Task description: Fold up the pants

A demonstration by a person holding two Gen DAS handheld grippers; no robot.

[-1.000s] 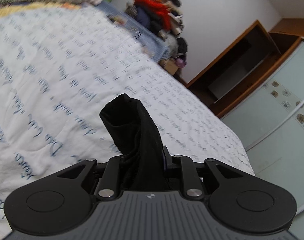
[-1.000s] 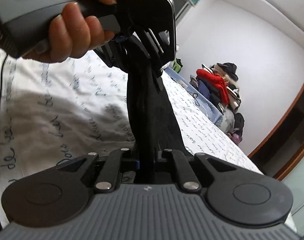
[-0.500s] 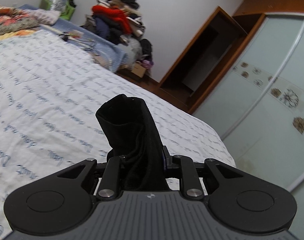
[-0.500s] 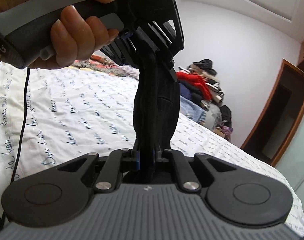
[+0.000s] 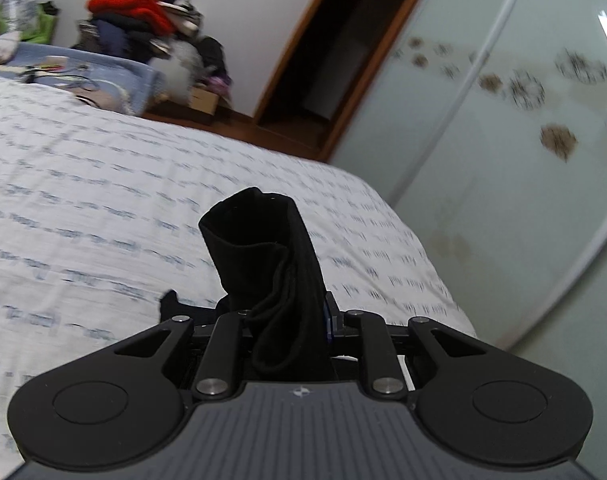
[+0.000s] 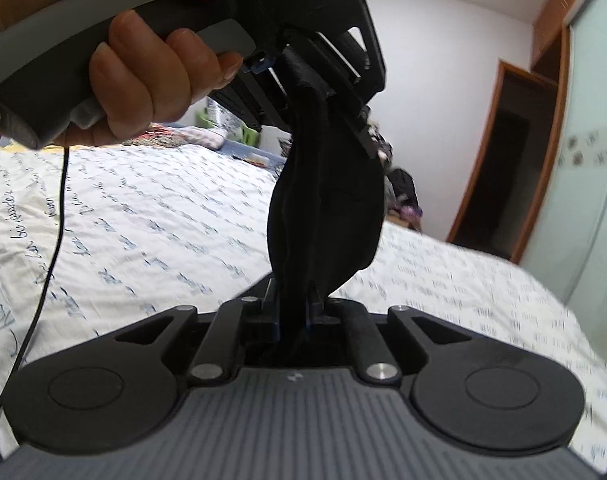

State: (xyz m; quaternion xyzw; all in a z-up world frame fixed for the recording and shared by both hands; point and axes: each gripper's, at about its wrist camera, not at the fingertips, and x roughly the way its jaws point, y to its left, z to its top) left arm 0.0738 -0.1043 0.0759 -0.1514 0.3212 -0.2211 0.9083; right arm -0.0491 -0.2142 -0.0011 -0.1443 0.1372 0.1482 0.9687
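Black pants point(image 5: 263, 264) stick up in a bunched fold from between the fingers of my left gripper point(image 5: 291, 320), which is shut on them above the white bed point(image 5: 103, 200). In the right wrist view, the pants point(image 6: 327, 216) stretch as a taut band from my right gripper point(image 6: 293, 312), shut on one end, up to the left gripper point(image 6: 323, 92), held by a person's hand point(image 6: 143, 80) at the top. The rest of the pants is hidden below the grippers.
White quilt with blue script point(image 6: 163, 216) covers the bed. Beyond its far side are a pile of clothes point(image 5: 143, 24), a blue box point(image 5: 115, 76), a dark doorway with wooden frame point(image 5: 327, 64) and frosted sliding wardrobe doors point(image 5: 503, 140). A cable point(image 6: 51, 240) hangs at left.
Both grippers have swung across the bed toward the doorway and wardrobe side while rolling, still gripping the pants. The left gripper sits higher and closer in the right wrist view.
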